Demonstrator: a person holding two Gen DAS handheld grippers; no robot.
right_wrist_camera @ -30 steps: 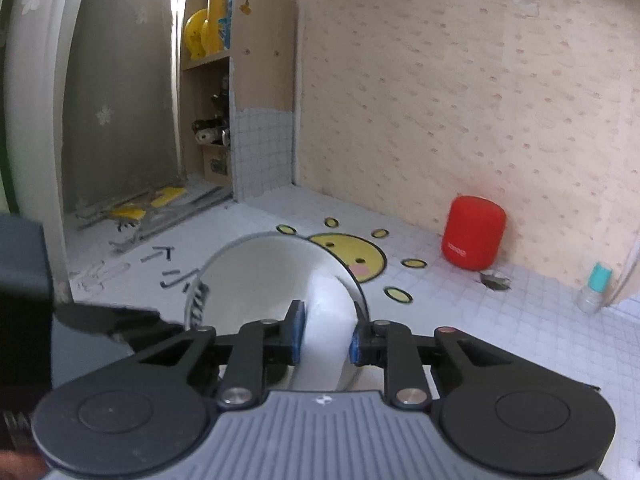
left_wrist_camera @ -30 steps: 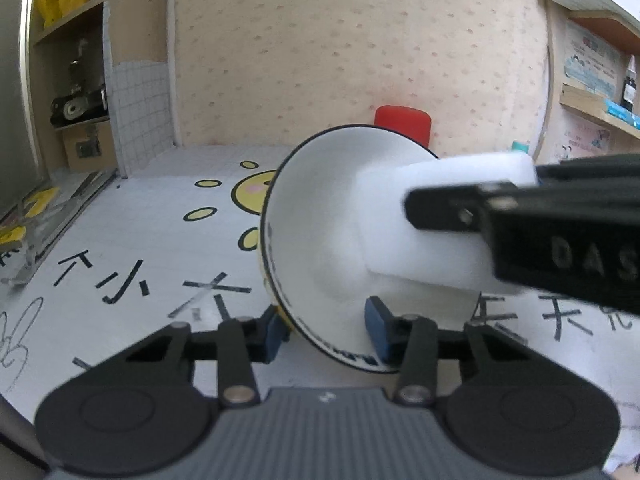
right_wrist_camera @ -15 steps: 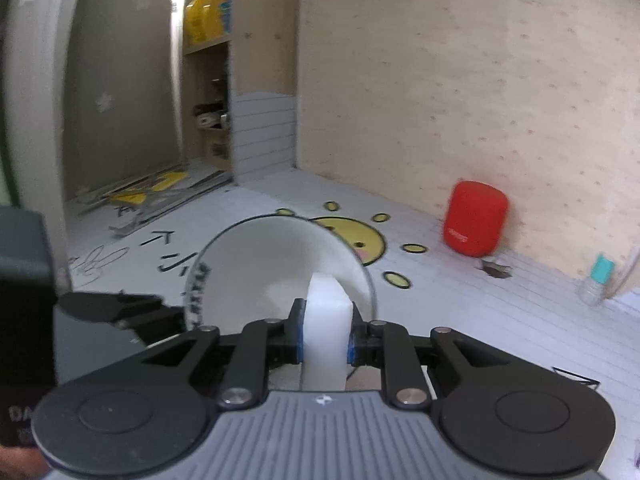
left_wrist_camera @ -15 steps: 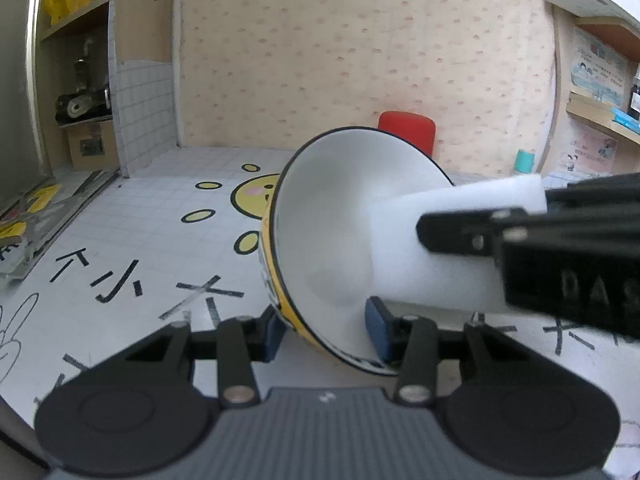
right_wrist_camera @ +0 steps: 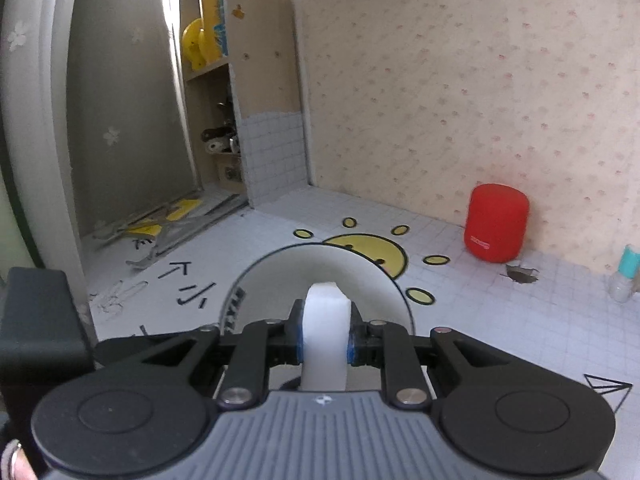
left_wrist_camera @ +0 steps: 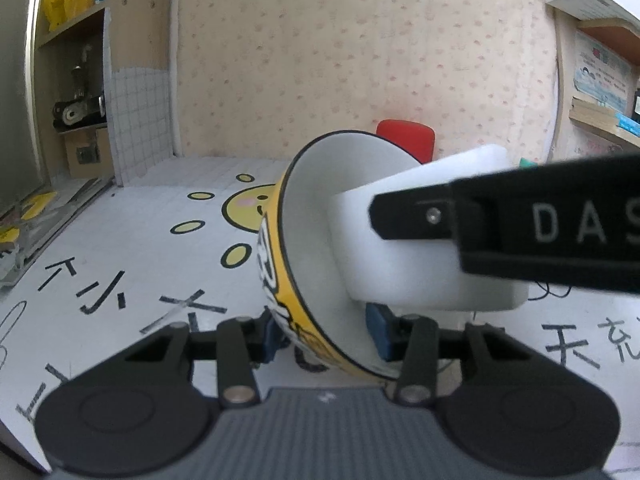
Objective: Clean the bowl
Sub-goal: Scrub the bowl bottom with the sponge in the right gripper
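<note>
— Left wrist view: your left gripper [left_wrist_camera: 326,334] is clamping the glossy yellow, white-lined bowl [left_wrist_camera: 316,240], tipped sideways above the tiled mat [left_wrist_camera: 132,248].
— And your right gripper [right_wrist_camera: 324,346] is squeezing the white foam block [right_wrist_camera: 325,332] inside it.

Speckled beige wallpaper [right_wrist_camera: 460,100] behind a white gridded surface [left_wrist_camera: 132,240] — a shelf [left_wrist_camera: 70,28] at left.

Bowl [left_wrist_camera: 316,216] base behind white sponge [left_wrist_camera: 404,256]
</note>
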